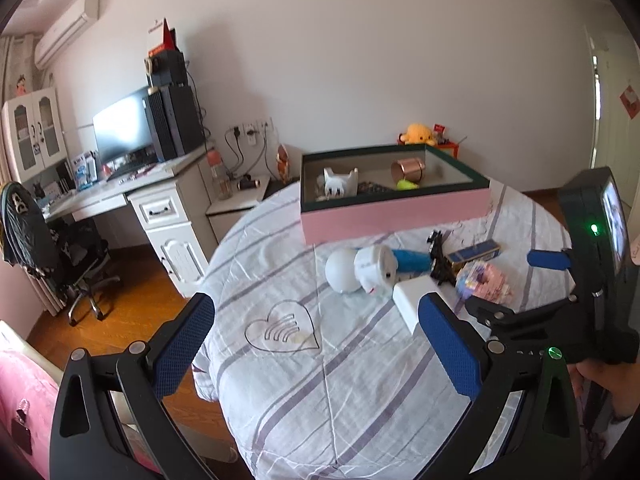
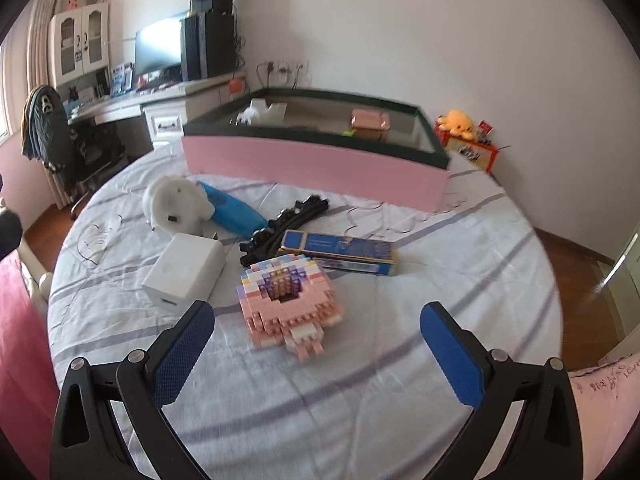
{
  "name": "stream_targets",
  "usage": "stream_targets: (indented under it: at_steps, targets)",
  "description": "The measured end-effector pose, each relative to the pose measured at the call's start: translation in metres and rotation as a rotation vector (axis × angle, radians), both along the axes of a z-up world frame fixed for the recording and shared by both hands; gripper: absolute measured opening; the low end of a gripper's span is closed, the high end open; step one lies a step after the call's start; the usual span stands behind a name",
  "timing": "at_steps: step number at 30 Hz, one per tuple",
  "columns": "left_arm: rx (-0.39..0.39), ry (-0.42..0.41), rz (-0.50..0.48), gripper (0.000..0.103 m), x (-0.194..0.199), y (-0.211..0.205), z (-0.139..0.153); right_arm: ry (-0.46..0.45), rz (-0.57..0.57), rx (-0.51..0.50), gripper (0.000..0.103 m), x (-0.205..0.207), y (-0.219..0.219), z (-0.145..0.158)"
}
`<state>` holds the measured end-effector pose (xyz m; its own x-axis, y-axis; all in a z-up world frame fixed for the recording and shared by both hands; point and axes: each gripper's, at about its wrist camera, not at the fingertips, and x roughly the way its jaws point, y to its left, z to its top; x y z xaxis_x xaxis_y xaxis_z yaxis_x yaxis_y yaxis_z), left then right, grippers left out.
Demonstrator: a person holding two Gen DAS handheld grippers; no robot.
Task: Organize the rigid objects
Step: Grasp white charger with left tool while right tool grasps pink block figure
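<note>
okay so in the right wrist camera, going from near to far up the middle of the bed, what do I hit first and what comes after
Right tongs → pink brick model → blue flat box → black track piece → pink storage box, with a copper-coloured cup inside.

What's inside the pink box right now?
Inside the pink box: a white cat-eared figure, a copper cylinder on its side, and something small and yellow-green. The near wall hides the floor just behind it.

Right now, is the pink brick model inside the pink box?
No, the brick model lies on the bedsheet, in front of the box.
</note>
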<state>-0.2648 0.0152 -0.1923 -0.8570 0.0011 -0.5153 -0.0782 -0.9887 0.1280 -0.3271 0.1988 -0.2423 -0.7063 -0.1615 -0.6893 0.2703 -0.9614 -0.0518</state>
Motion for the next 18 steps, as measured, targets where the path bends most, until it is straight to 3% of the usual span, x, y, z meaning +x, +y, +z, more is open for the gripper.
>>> stream_targets:
  at_steps: [4,6,8,12,18]
  targets:
    - [0.008,-0.034,-0.003,0.103,-0.009,0.002,-0.01,-0.018,0.001,-0.009,0.103,-0.008,0.0,-0.003]
    - [0.008,-0.047,-0.014,0.103,-0.013,0.006,-0.015,-0.043,0.034,-0.051,0.09,-0.011,0.004,-0.005]
    - [0.011,-0.068,-0.03,0.103,-0.018,0.011,-0.02,-0.07,0.064,-0.082,0.058,-0.014,0.007,-0.009]
    - [0.03,-0.103,-0.062,0.103,-0.026,0.023,-0.029,-0.071,0.088,-0.101,0.059,-0.012,0.016,-0.009]
    - [0.041,-0.161,-0.09,0.103,-0.044,0.048,-0.046,-0.044,-0.01,-0.083,0.059,-0.01,0.05,-0.009]
